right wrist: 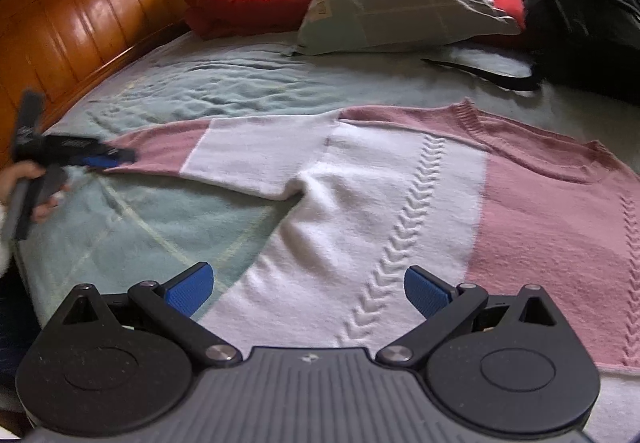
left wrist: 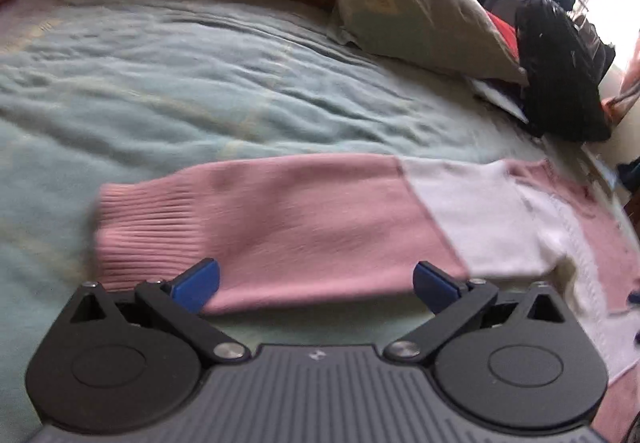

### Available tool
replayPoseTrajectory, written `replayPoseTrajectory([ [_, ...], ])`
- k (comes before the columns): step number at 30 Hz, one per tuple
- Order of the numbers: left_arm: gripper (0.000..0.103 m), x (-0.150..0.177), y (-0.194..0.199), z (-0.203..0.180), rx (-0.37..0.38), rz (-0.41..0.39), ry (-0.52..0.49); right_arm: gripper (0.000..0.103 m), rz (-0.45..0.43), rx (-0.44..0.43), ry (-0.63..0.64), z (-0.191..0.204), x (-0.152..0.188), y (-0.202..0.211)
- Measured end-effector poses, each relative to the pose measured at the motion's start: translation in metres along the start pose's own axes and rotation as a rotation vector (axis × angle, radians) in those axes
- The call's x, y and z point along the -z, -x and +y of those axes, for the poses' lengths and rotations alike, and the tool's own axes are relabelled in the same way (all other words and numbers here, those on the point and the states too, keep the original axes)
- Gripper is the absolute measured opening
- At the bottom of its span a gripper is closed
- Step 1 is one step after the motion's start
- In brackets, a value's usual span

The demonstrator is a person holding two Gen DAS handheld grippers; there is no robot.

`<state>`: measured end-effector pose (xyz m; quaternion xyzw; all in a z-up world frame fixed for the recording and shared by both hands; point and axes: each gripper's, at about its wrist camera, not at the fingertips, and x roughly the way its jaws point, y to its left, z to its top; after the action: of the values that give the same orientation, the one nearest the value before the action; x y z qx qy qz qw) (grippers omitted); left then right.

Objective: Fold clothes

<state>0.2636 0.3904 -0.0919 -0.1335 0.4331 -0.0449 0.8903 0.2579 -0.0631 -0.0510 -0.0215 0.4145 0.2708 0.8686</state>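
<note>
The pink-and-white sweater lies flat across mid-frame, its sleeve running crosswise just ahead of the wide-open left gripper, while the right gripper, equally wide, hovers over the hem.

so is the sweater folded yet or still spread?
Spread. The sweater lies flat on the bed, sleeve stretched out sideways; no fold made yet.
</note>
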Motion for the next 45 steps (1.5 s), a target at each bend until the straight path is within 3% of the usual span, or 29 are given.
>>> replayPoseTrajectory([
  [4, 0.102, -0.012, 0.016, 0.005, -0.033, -0.017, 0.049, 0.103, -0.001, 0.001, -0.018, -0.002, 0.001, 0.001],
  [9, 0.102, -0.025, -0.007, 0.002, 0.059, -0.024, 0.102, 0.103, 0.005, -0.003, -0.006, 0.004, 0.003, 0.0],
  [12, 0.102, -0.026, -0.021, 0.018, -0.003, -0.022, 0.164, 0.103, 0.016, 0.006, 0.003, 0.006, 0.005, -0.002],
  [16, 0.102, -0.031, -0.004, 0.033, -0.056, -0.068, 0.229, 0.103, 0.025, 0.026, -0.004, -0.001, 0.008, -0.001],
  [19, 0.102, -0.037, 0.0, 0.016, -0.053, -0.04, 0.196, 0.103, 0.022, 0.04, -0.024, -0.007, 0.008, 0.0],
  [22, 0.102, -0.039, -0.006, -0.025, 0.004, -0.028, 0.088, 0.103, 0.02, 0.05, -0.03, -0.009, 0.01, 0.001],
  [24, 0.102, -0.038, -0.017, -0.054, -0.002, -0.013, -0.005, 0.103, 0.022, 0.056, -0.028, -0.01, 0.01, 0.0],
  [27, 0.102, -0.031, -0.038, -0.079, -0.121, 0.012, -0.124, 0.103, 0.011, 0.07, -0.015, -0.011, 0.011, -0.001],
  [30, 0.102, -0.023, -0.053, -0.065, -0.268, 0.053, -0.111, 0.103, 0.005, 0.089, -0.006, -0.016, 0.008, -0.004],
  [34, 0.102, -0.02, -0.029, -0.047, -0.226, 0.015, -0.024, 0.103, -0.013, 0.113, 0.021, -0.026, -0.011, -0.026],
  [40, 0.102, -0.008, -0.01, -0.064, -0.159, 0.016, -0.062, 0.103, 0.079, 0.161, 0.044, -0.029, -0.034, -0.1],
  [43, 0.102, -0.005, -0.006, -0.079, -0.085, 0.031, -0.065, 0.103, 0.024, 0.243, 0.151, -0.002, -0.026, -0.11],
  [45, 0.102, -0.006, -0.007, -0.094, -0.037, 0.038, -0.092, 0.103, 0.023, 0.212, 0.157, 0.002, -0.027, -0.106],
])
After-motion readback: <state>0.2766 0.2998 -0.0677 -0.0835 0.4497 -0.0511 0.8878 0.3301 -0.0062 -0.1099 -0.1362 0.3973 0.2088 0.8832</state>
